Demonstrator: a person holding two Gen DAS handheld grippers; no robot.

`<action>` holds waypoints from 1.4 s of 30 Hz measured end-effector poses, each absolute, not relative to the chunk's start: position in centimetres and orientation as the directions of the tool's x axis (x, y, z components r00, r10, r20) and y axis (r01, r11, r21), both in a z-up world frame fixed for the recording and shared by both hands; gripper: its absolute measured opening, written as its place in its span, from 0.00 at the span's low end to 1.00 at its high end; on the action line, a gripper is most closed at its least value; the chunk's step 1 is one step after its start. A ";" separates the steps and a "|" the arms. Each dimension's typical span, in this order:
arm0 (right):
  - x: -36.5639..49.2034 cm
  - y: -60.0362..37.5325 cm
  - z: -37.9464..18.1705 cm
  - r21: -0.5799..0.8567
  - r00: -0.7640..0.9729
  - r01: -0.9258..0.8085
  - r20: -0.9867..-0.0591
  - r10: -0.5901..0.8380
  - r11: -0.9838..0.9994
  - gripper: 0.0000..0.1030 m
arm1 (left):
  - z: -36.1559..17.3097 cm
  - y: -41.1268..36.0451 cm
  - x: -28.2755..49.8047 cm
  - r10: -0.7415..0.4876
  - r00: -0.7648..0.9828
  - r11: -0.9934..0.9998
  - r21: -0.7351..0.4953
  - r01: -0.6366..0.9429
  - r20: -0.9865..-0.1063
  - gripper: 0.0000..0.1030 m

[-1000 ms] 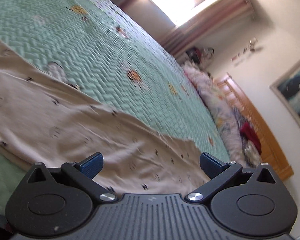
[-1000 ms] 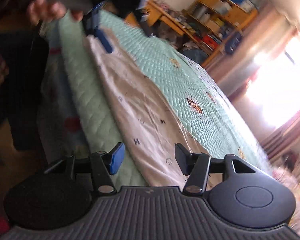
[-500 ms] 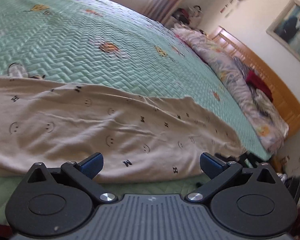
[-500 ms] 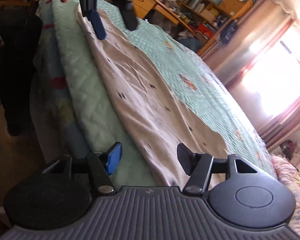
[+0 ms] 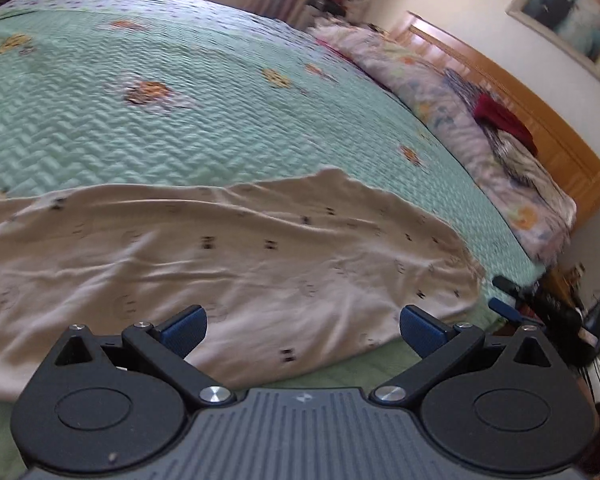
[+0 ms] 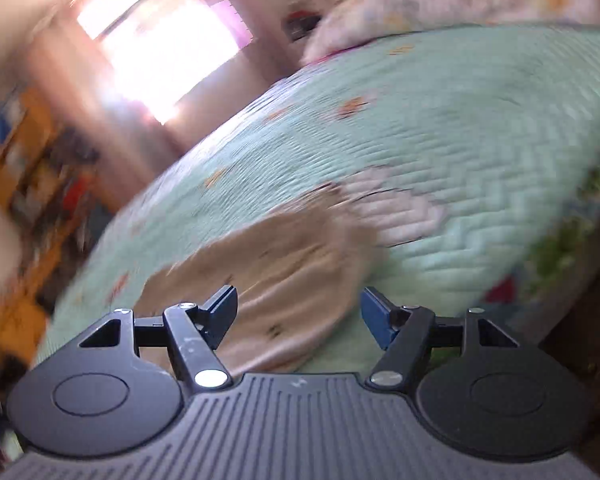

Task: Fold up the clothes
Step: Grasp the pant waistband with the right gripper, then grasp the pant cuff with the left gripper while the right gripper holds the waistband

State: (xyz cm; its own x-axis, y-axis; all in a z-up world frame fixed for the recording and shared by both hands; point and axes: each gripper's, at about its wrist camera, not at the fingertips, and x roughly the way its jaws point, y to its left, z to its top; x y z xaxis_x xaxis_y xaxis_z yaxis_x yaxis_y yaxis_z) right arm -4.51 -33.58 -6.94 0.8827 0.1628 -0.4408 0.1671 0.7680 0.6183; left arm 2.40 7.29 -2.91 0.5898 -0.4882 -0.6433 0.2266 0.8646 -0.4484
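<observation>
Left claw wide, empty; right claw opening, empty.

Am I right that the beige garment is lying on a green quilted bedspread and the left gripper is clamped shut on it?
Not quite. In the left wrist view the left gripper is open, its blue pads apart and holding nothing. The beige garment does lie on the green quilted bedspread.

Green quilted bedspread, wooden headboard, framed picture, sunlit window, cluttered shelves
</observation>
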 end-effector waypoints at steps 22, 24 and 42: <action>3.8 -38.5 -9.4 0.792 0.832 0.106 -0.402 0.383 0.601 0.28 | -1.7 -10.6 6.0 -0.442 0.505 0.803 -0.076 0.592 -0.741 0.99; 4.2 -39.0 -9.7 0.810 0.810 0.096 -0.401 0.427 0.579 0.21 | -2.2 -14.0 5.8 -0.430 0.506 0.758 0.006 0.652 -0.748 0.99; 3.7 -39.8 -3.2 0.918 0.744 0.023 -0.280 0.606 0.395 0.19 | -5.6 -26.7 3.3 -0.270 0.745 0.611 0.490 0.622 -0.610 0.99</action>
State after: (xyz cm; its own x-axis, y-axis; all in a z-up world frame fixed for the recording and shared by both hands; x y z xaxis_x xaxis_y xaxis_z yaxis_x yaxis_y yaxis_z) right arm 3.74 -39.78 -3.23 0.7444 0.6062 -0.2800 0.0234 0.3954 0.9182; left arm 3.30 -26.68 -5.56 0.7453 -0.2697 -0.6098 0.6219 0.6111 0.4898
